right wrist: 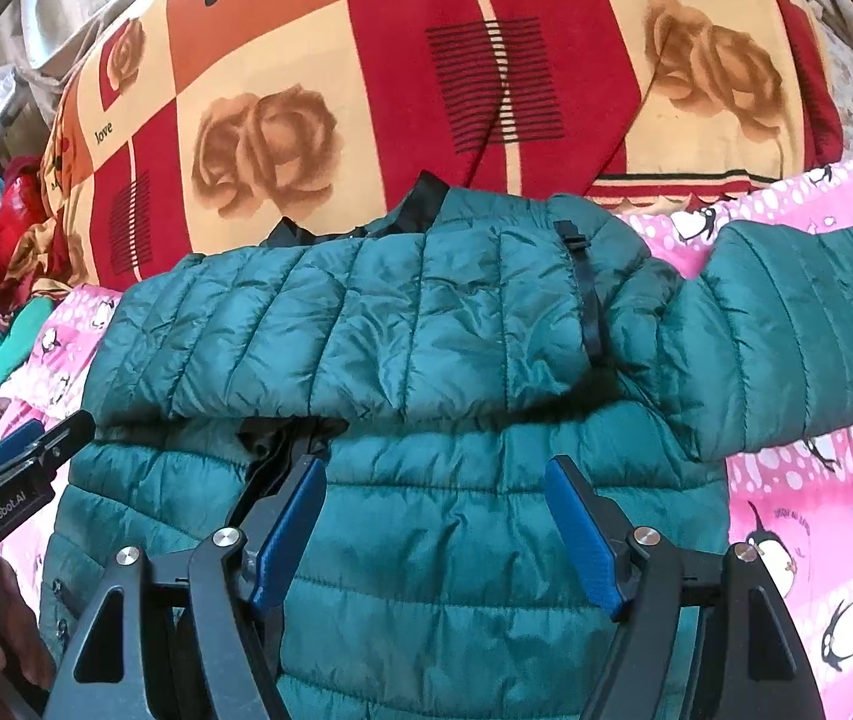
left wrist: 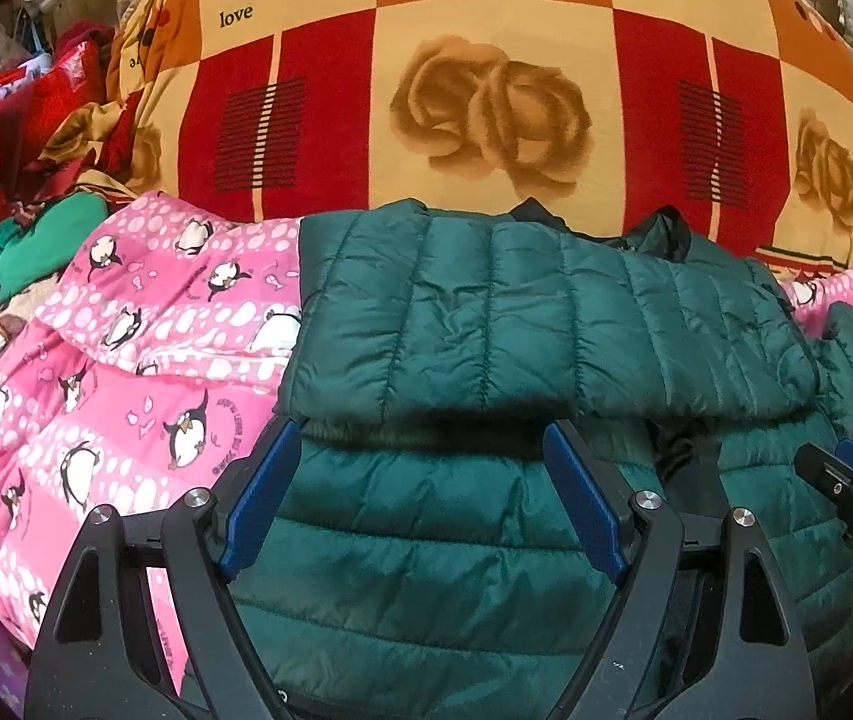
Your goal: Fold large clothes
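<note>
Both tools, left (left wrist: 420, 438) and right (right wrist: 435, 474), gape empty above the dark green quilted puffer jacket (right wrist: 426, 324); its slippery padded fold may spring open.

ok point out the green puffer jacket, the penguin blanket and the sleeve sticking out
green puffer jacket (left wrist: 546, 324), left wrist view, folded-over upper panel
penguin blanket (left wrist: 144, 360), left wrist view, pink patch
sleeve (right wrist: 786, 324), right wrist view, mid-sleeve

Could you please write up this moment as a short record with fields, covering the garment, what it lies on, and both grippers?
garment: green quilted jacket, one part folded over its body
loose part: sleeve sticking out to the right
surface: pink penguin quilt
behind: rose-patterned blanket
left gripper: open, nothing held
right gripper: open, nothing held
</note>
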A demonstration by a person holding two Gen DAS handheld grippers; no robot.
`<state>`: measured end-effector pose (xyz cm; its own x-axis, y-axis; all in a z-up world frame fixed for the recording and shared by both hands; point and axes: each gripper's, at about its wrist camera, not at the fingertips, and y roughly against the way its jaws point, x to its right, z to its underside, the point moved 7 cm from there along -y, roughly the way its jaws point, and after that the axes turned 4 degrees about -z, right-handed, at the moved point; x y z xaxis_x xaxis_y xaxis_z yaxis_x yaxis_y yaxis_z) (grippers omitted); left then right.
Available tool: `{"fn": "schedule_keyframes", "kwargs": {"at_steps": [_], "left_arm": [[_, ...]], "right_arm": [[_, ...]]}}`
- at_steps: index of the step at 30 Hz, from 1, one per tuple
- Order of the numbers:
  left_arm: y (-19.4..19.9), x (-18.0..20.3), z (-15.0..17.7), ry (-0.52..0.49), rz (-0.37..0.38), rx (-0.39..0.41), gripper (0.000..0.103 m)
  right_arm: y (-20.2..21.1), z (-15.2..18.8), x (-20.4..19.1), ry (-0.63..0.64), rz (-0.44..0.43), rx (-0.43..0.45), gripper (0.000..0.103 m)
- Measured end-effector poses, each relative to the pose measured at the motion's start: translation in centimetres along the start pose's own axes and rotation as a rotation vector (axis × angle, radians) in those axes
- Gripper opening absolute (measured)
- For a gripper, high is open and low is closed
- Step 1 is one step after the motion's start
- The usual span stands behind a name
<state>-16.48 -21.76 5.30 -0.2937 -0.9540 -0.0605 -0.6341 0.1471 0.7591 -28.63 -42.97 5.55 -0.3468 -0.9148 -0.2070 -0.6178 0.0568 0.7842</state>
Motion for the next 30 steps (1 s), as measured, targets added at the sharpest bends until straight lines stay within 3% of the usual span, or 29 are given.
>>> {"fn": "schedule_keyframes", "kwargs": {"at_steps": [17, 30], "left_arm": [[2.0, 1.8, 1.7, -0.011, 0.036, -0.005, 0.083], [3.5, 6.2, 1.2, -0.027, 0.151, -0.021, 0.083]], "right_arm": [[2.0, 1.9, 0.8, -0.026, 0.008, 0.007, 0.076], [4.6, 1.3, 5.0, -0.047, 0.075, 0.051, 0.076]]}}
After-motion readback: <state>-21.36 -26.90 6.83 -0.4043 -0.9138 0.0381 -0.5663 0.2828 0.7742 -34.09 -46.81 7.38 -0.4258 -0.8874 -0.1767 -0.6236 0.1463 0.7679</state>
